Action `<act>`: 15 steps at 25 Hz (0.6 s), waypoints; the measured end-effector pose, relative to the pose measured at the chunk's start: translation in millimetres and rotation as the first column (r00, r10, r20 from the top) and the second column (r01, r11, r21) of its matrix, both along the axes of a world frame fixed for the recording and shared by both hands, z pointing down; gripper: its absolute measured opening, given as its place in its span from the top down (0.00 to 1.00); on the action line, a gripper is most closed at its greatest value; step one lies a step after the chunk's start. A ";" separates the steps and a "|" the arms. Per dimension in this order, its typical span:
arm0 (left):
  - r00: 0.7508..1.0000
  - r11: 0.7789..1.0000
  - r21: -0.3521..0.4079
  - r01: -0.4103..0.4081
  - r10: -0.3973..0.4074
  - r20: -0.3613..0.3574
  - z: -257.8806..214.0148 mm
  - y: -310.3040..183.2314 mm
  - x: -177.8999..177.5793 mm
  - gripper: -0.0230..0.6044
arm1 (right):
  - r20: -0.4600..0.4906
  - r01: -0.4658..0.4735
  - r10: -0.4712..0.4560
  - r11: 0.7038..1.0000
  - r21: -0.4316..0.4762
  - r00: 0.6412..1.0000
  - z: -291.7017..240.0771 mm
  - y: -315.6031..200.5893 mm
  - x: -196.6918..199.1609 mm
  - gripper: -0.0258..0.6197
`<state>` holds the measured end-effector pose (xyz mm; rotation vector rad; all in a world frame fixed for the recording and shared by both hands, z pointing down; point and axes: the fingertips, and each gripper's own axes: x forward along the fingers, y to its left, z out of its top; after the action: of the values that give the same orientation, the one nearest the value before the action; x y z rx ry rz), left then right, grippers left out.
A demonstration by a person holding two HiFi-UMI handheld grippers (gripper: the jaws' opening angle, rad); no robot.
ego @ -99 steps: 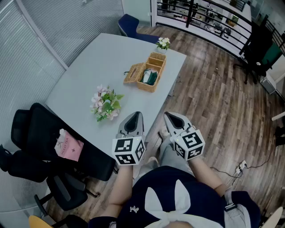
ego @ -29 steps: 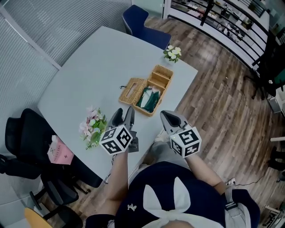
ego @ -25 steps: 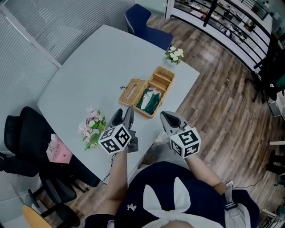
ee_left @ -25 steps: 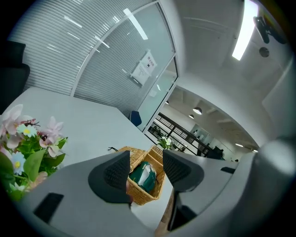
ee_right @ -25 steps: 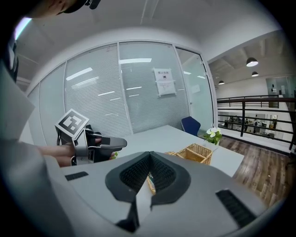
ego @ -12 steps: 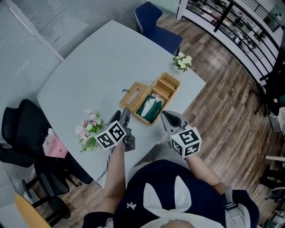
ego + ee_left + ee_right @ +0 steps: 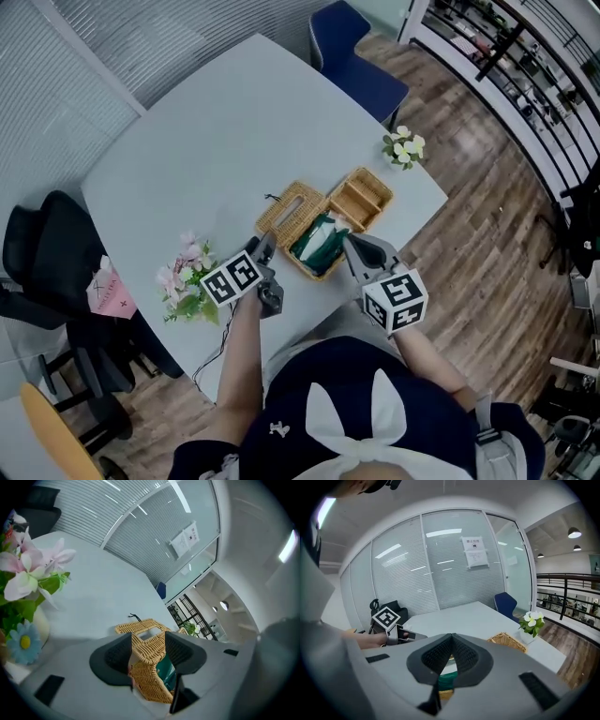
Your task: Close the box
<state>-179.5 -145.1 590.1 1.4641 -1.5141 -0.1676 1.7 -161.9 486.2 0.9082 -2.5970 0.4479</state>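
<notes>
A wicker box (image 7: 367, 200) stands open near the table's front edge, its lid (image 7: 289, 206) folded out flat to the left, with green contents (image 7: 319, 238) inside. My left gripper (image 7: 266, 246) is just short of the box's near left corner. In the left gripper view the box (image 7: 149, 672) shows through the gap of the open left gripper (image 7: 148, 652). My right gripper (image 7: 353, 244) hovers at the box's near right side. It is shut and empty (image 7: 450, 641), with the green contents (image 7: 445, 679) below it.
A pink flower bunch (image 7: 187, 274) stands left of my left gripper, large at the left of that gripper's view (image 7: 23, 581). A small white flower pot (image 7: 403, 147) sits at the table's right corner. A blue chair (image 7: 354, 49) and black chairs (image 7: 45, 246) surround the grey table (image 7: 206, 122).
Both grippers have come closer to the box over the table's front edge. The left gripper swung toward the box's left corner. The view has shifted forward.
</notes>
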 end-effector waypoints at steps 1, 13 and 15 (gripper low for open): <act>1.000 1.000 -0.010 0.007 -0.007 -0.003 4.8 -1.3 -1.5 0.62 | -0.004 0.010 -0.010 1.000 0.000 1.000 0.9 -3.3 -1.0 0.95; 0.951 0.985 -0.079 0.153 -0.169 -0.260 53.2 -16.7 -21.8 0.62 | -0.021 0.068 -0.069 0.997 -0.029 0.997 18.4 -27.8 -0.8 0.95; 0.933 0.982 -0.082 0.172 -0.189 -0.306 58.4 -19.3 -23.2 0.62 | -0.022 0.077 -0.077 0.997 -0.032 0.997 20.4 -27.5 -0.6 0.95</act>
<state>-202.7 -164.4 648.5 1.1891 -1.3778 -0.4462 1.1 -189.4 506.6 0.7956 -2.5862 0.4525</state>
